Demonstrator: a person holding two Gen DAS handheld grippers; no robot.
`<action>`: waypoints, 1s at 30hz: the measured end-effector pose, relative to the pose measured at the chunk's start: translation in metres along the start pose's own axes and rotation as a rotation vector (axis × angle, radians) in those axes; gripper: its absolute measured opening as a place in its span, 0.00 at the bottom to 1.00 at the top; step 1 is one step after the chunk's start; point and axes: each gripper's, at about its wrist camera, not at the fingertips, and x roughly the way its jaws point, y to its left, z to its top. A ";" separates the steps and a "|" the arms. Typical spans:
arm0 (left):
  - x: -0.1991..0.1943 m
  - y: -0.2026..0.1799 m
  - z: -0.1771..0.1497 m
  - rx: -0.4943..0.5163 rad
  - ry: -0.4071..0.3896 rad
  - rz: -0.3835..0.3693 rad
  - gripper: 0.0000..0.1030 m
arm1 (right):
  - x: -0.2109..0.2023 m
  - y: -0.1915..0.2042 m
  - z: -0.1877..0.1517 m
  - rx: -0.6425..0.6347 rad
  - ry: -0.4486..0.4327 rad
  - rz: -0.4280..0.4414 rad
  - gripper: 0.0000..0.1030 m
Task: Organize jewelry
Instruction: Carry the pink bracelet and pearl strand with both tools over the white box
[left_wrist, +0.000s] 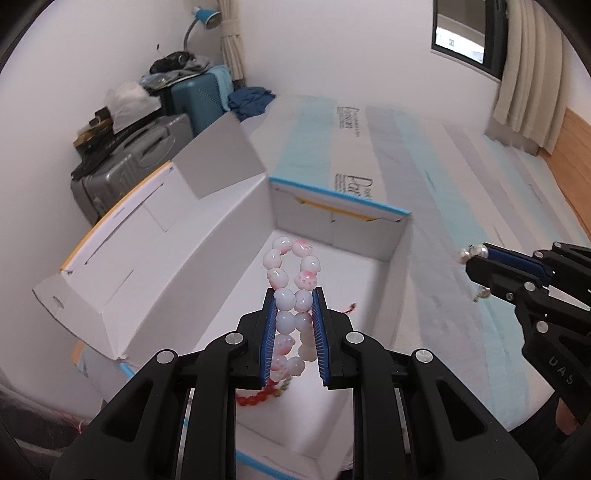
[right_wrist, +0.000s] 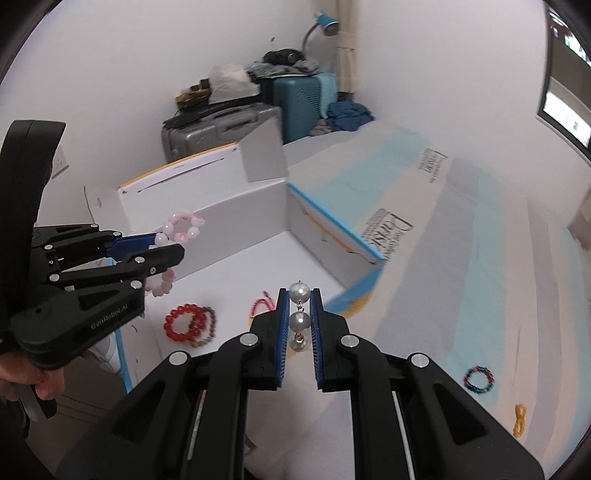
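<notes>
A striped mattress (right_wrist: 461, 229) fills the room's right side, with suitcases (right_wrist: 221, 125) stacked in the far corner. On the mattress sits a white box (left_wrist: 207, 258), lid flaps folded out, its floor bare apart from a few pieces. The left gripper (left_wrist: 294, 299) hangs over the box, jaws narrowed onto a pink-and-white bracelet (left_wrist: 291, 280) whose loop sticks out past the tips. The right gripper (right_wrist: 299, 295) is beside it at the box's near right edge, jaws nearly together, pinching a pearl strand (right_wrist: 299, 312) between the blue pads. In the box lie a red bracelet (right_wrist: 183, 321) and a pink cord (right_wrist: 260, 304). On the mattress, well right of the box, lie a multicolour bracelet (right_wrist: 479, 379) and a yellow piece (right_wrist: 519, 419).
</notes>
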 end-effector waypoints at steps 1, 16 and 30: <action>0.002 0.005 -0.001 -0.002 0.008 0.002 0.17 | 0.006 0.006 0.003 -0.007 0.013 0.010 0.10; 0.074 0.047 -0.015 -0.017 0.202 -0.044 0.18 | 0.103 0.058 0.024 -0.103 0.236 0.062 0.10; 0.139 0.053 -0.038 0.054 0.436 -0.063 0.18 | 0.189 0.064 -0.001 -0.185 0.531 0.055 0.10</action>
